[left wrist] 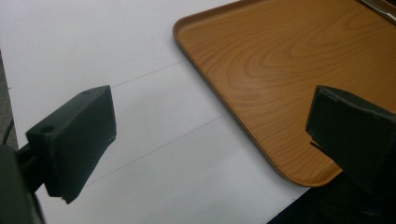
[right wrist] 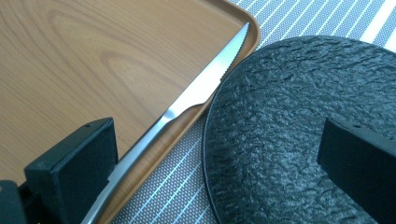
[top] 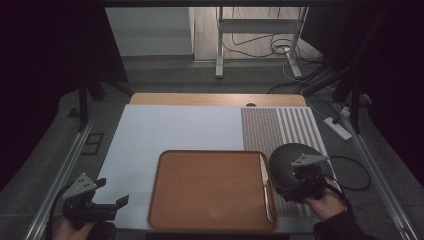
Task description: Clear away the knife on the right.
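Wooden tray (top: 210, 187) on the surface, a knife (top: 265, 187) along its right rim. Right tongs (right wrist: 219, 158) spread above a black plate (right wrist: 299, 130) beside it; left tongs (left wrist: 210, 140) spread, empty. Careless lowering could knock the knife.

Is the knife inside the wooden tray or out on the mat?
Inside. The knife lies along the right rim of the wooden tray, blade flat on the wood, beside the black plate.

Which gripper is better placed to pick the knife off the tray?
Right. The right gripper hangs open beside the knife on the tray edge; the left gripper sits across the tray.
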A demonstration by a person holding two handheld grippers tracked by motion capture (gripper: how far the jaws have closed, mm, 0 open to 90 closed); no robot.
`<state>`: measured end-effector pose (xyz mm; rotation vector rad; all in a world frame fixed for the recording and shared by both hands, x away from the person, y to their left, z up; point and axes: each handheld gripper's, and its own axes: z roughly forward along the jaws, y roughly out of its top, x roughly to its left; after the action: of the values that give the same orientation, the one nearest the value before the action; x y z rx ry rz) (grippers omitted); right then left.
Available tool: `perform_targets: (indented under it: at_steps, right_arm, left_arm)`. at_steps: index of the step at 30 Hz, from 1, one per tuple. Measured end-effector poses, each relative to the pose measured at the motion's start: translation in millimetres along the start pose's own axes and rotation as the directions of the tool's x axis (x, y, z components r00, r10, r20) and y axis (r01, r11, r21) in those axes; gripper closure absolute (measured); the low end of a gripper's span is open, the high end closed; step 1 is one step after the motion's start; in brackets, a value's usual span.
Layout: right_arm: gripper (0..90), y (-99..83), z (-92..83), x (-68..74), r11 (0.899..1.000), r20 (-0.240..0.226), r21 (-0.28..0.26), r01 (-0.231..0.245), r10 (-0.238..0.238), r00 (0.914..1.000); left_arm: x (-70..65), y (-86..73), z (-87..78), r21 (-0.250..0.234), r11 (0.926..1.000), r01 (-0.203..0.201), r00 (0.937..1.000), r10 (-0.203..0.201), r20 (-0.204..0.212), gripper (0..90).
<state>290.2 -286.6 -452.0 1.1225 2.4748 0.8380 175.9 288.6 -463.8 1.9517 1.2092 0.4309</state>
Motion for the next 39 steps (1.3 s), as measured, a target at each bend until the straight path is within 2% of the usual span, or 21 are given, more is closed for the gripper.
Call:
perform_targets:
  at_steps: [11,21,24,39]
  right_arm:
    - [0.0,-13.1,-11.9,-3.8,0.999,0.009,-0.022,-0.041,0.041,0.9991]
    - [0.0,-20.0,-24.0,-7.1,0.993,0.011,-0.071,-0.089,0.09,0.9959]
    - [0.0,-21.4,-26.9,-7.3,0.991,0.035,-0.085,-0.106,0.109,0.9934]
    - [0.0,-32.0,-42.4,-10.0,0.984,0.044,-0.124,-0.129,0.135,0.9898]
  left_arm:
    - [0.4,0.3,0.5,0.005,1.0,0.001,1.0,-0.001,0.003,2.8]
    - [0.7,0.4,0.7,0.005,1.0,0.004,1.0,-0.004,0.005,2.8]
    - [0.8,0.4,0.8,0.006,1.0,0.004,1.0,-0.004,0.006,2.8]
    - [0.9,0.6,1.0,0.009,0.9999,0.006,1.0,-0.006,0.007,2.8]
